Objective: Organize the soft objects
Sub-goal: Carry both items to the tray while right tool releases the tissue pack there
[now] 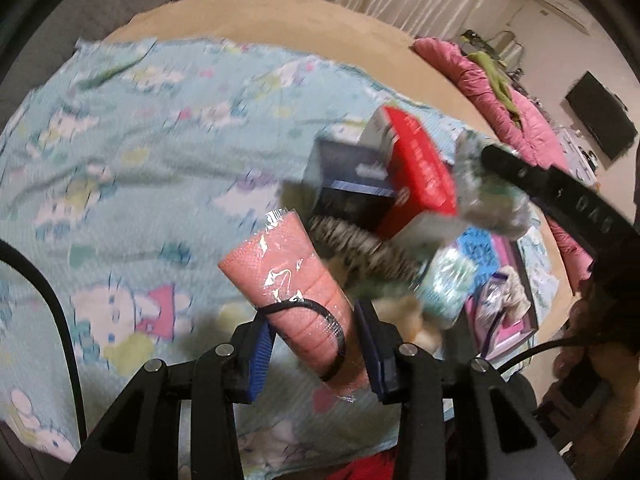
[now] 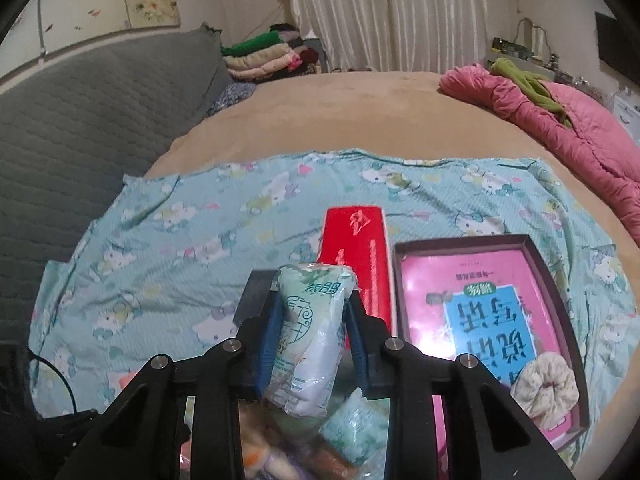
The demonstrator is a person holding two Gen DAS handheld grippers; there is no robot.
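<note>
Above the cartoon sheet (image 2: 168,240) on the bed, I am holding both grippers loaded. My left gripper (image 1: 314,338) is clamping a pink roll (image 1: 292,276) in clear wrap, a black band around it, tilted up off the sheet. My right gripper (image 2: 310,336) is clenching a pale green tissue pack (image 2: 310,332), upright between the blue pads (image 2: 270,344). Just beyond it a red box (image 2: 356,256) is lying beside an open tray (image 2: 560,280), where a cream scrunchie (image 2: 546,390) is resting in the near corner.
</note>
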